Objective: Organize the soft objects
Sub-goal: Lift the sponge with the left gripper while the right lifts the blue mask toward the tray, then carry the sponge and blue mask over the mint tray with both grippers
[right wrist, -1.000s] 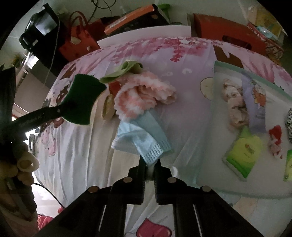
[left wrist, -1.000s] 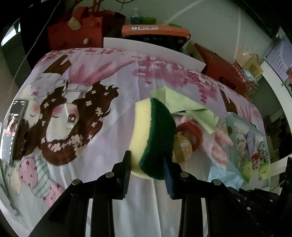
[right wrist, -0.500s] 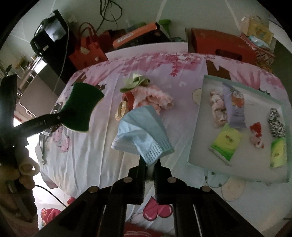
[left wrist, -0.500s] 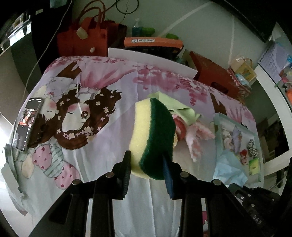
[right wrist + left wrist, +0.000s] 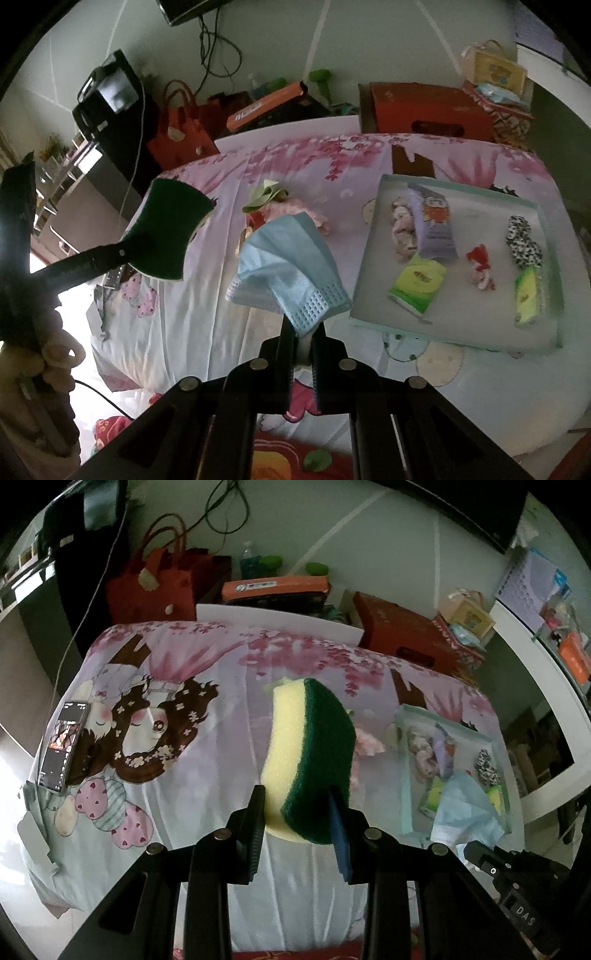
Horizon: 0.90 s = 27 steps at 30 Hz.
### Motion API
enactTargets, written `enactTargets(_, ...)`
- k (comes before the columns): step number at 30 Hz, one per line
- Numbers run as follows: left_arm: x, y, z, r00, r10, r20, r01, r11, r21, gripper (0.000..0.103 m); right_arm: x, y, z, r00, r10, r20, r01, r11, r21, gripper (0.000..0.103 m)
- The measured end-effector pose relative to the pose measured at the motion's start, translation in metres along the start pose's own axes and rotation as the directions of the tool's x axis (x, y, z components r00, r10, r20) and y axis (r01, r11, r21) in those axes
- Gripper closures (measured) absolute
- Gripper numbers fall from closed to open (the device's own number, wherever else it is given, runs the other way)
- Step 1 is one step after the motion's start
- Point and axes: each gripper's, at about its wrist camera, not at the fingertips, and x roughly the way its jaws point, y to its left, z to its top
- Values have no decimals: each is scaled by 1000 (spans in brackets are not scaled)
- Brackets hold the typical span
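The left gripper (image 5: 299,814) clamps a sponge (image 5: 310,760) — yellow foam one side, green scrubber the other — up in the air over the bed (image 5: 207,709). The right gripper (image 5: 303,334) is pinched tight on a blue face mask (image 5: 286,269), which dangles clear of the sheet just left of the pale tray (image 5: 461,338). Left of the tray, a pink fluffy cloth (image 5: 295,210) and a green cloth (image 5: 267,192) lie heaped together.
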Motion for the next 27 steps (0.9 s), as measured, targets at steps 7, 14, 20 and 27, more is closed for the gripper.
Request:
enactTargets(7,-8,-35,-4,1000,-1,4,0,999,52,69,-21,-27,-5,999,5,34,-6,999,37,95)
enactTargets(14,-7,-77,-8,1000,-3,-2,3,993,114,69,-33,-58,-11,998,4,55,-9,997,80,95)
enactTargets(20,3,-116,-13,1000,-4,-23,8,985,172,69,-38,-90,-16,998,1,62,-9,992,128,95)
enactTargets(27,21,-156,-20,998,0,-56,14,971,237,69,-34,-126,-19,998,-3,56,-8,984,178,95)
